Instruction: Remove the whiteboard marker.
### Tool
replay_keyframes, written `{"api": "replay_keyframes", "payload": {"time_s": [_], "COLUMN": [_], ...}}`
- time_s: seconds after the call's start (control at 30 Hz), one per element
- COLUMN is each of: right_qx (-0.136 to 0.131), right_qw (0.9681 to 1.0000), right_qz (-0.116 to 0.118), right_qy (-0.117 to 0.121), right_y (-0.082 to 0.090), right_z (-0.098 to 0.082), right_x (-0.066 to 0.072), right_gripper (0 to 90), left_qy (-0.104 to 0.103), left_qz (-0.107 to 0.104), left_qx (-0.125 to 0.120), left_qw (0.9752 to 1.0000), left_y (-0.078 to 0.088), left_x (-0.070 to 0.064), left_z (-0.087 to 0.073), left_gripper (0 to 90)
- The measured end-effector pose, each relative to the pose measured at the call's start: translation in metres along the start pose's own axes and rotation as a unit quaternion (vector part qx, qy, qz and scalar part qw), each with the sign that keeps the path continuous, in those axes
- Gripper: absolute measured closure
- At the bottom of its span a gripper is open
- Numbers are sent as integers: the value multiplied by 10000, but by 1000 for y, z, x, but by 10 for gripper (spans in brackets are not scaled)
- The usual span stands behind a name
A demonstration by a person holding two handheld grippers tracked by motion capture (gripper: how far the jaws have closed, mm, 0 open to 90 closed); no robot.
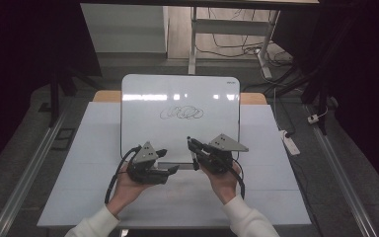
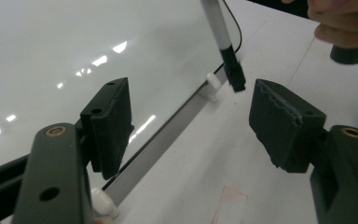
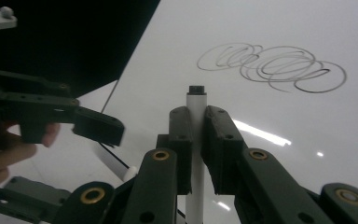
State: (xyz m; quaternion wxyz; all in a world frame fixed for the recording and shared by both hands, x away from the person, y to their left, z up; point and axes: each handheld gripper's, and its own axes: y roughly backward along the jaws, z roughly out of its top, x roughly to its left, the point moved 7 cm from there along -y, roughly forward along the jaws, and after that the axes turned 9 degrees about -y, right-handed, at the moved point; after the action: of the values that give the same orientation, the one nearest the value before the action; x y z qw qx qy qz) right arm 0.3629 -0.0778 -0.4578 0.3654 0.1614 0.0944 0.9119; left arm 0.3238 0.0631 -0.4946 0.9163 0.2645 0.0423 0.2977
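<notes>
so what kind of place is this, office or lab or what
Probably a lab or workshop recording bench: a glossy white scribbled-on whiteboard lies on a white-topped table, cables and a white power strip trail over the grey floor, and a metal desk frame stands behind.

The whiteboard point(image 1: 180, 98) has a glossy, smooth white face that mirrors the ceiling lights, edged by a thin strip of what looks like brushed metal with white plastic corner pieces. The table point(image 1: 79, 163) under it is matt white, with a band of bare wood showing at its far edge. The left gripper point(image 2: 189, 121) has matt dark plastic jaws with rough, slightly chipped pads and brass-coloured rivets. The right gripper point(image 3: 196, 135) looks the same. The marker point(image 3: 196, 105) has a smooth white plastic barrel with a black tip.
</notes>
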Motion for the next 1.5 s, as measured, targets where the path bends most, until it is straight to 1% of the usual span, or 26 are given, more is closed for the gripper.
{"api": "replay_keyframes", "payload": {"time_s": [0.2,0.37,0.43,0.57,0.67,0.7,0.73,0.77,0.9,0.93,0.97,1.0,1.03,1.07,1.1,1.13,1.17,1.2,1.23,1.27,1.3,1.33,1.4,1.43,1.47,1.5], "right_qx": [-62,-119,-137,-208,-249,-252,-247,-220,-176,-127,38,226,366,500,692,902,1048,1169,1348,1509,1666,1825,2105,2203,2267,2267], "right_qw": [9996,9989,9985,9982,9980,9979,9978,9977,9952,9942,9927,9906,9879,9855,9818,9778,9745,9705,9648,9592,9526,9451,9324,9270,9231,9231], "right_qz": [282,452,520,514,490,497,512,523,884,975,1097,1220,1370,1483,1618,1727,1801,1931,2081,2202,2347,2517,2708,2802,2865,2865], "right_qy": [-31,70,90,221,319,332,341,358,388,441,503,574,625,662,720,776,826,847,875,928,980,1011,1141,1170,1203,1203], "right_y": [-3,-6,-7,-7,-5,-4,-5,-5,2,6,9,13,17,20,23,24,25,27,27,27,27,27,26,25,24,24], "right_z": [-1,-3,-3,-3,-2,-2,-2,-2,3,5,5,4,3,1,-2,-5,-8,-11,-15,-19,-23,-27,-35,-39,-41,-41], "right_x": [16,34,39,45,47,47,47,48,44,40,36,31,26,21,16,12,7,3,0,-2,-3,-3,-2,0,1,1], "right_gripper": [805,805,805,805,804,803,796,787,616,578,555,520,515,510,488,475,476,475,476,479,490,493,493,493,498,498], "left_qy": [102,124,118,168,250,327,316,280,209,146,134,134,83,45,8,8,-57,-57,-85,-132,-166,-166,-261,-261,-301,-319], "left_qz": [-258,-455,-467,-471,-451,-581,-573,-552,-680,-784,-851,-851,-1064,-1144,-1223,-1223,-1386,-1386,-1469,-1629,-1707,-1707,-1934,-1934,-1990,-2052], "left_qx": [-227,-356,-383,-416,-422,-446,-428,-410,-391,-441,-470,-470,-496,-506,-506,-506,-503,-503,-497,-482,-475,-475,-463,-463,-453,-457], "left_qw": [9994,9983,9981,9979,9978,9968,9969,9972,9967,9958,9952,9952,9930,9921,9912,9912,9891,9891,9879,9854,9840,9840,9797,9797,9785,9771], "left_y": [-5,-7,-7,-6,-5,-4,-4,-4,-3,0,1,1,3,4,4,4,4,4,4,3,3,3,1,1,1,1], "left_x": [-2,-3,-3,-1,1,3,3,4,3,3,3,3,2,0,-2,-2,-6,-6,-8,-14,-17,-17,-24,-24,-26,-28], "left_z": [10,15,15,15,15,14,14,14,12,12,12,12,13,13,14,14,15,15,16,17,17,17,19,19,19,19], "left_gripper": [385,522,585,729,795,802,804,805,807,807,807,807,807,807,807,807,807,807,807,807,807,807,807,807,807,807]}}
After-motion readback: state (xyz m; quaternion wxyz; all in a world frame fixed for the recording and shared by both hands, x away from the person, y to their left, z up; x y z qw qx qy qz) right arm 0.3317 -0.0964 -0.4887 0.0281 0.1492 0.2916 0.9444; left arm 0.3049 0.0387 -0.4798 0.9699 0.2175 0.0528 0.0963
